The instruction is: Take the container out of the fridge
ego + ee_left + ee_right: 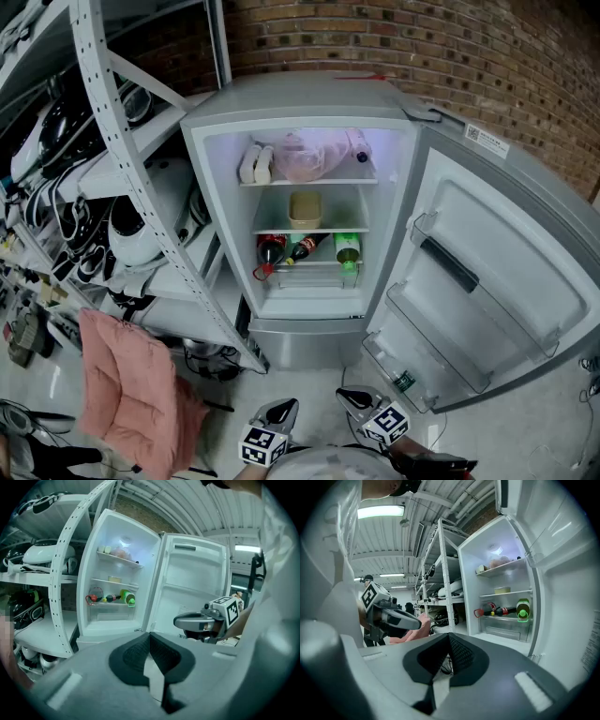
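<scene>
One grey open fridge (309, 98) is standing at twelve o'clock, holding one beige rectangular container (305, 208), two dark red-labelled bottles (270, 249), one green bottle (347, 247) and two pale oblong items (258, 164); one pink cushion (131, 394) is lying at eight o'clock.

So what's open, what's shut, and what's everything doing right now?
Fridge door: wide open.
Fridge light: on.
Container: sitting on the middle shelf, untouched.
Bottles: lying down on the lower shelf.
Left gripper: shut, empty.
Right gripper: shut, empty.
</scene>
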A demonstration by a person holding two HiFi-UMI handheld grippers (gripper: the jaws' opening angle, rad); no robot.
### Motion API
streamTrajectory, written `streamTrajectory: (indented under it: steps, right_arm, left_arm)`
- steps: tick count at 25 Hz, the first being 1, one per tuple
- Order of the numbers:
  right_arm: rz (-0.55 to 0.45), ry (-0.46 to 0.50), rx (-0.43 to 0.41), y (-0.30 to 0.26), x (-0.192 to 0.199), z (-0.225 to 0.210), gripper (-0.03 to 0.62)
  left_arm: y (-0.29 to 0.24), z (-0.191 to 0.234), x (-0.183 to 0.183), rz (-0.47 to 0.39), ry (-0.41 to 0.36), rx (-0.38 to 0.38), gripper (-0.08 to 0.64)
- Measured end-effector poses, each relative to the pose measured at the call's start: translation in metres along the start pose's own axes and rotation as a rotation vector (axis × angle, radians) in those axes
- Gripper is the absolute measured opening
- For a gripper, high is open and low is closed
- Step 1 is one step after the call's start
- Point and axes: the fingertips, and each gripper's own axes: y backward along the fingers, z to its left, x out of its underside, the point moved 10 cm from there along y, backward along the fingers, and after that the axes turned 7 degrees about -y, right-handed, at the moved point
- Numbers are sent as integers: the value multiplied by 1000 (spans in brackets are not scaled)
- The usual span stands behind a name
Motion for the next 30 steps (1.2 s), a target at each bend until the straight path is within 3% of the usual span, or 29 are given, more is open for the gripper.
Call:
streamTrajectory:
  steps: [19, 30]
  right_arm:
    - [-18, -22, -9, 67, 33, 23, 6]
    - [-39, 14, -54, 57, 23, 27, 6]
  left_arm:
    - [16, -76, 17, 8, -19, -10, 2]
    - [28, -80, 15, -5, -38, -27, 2]
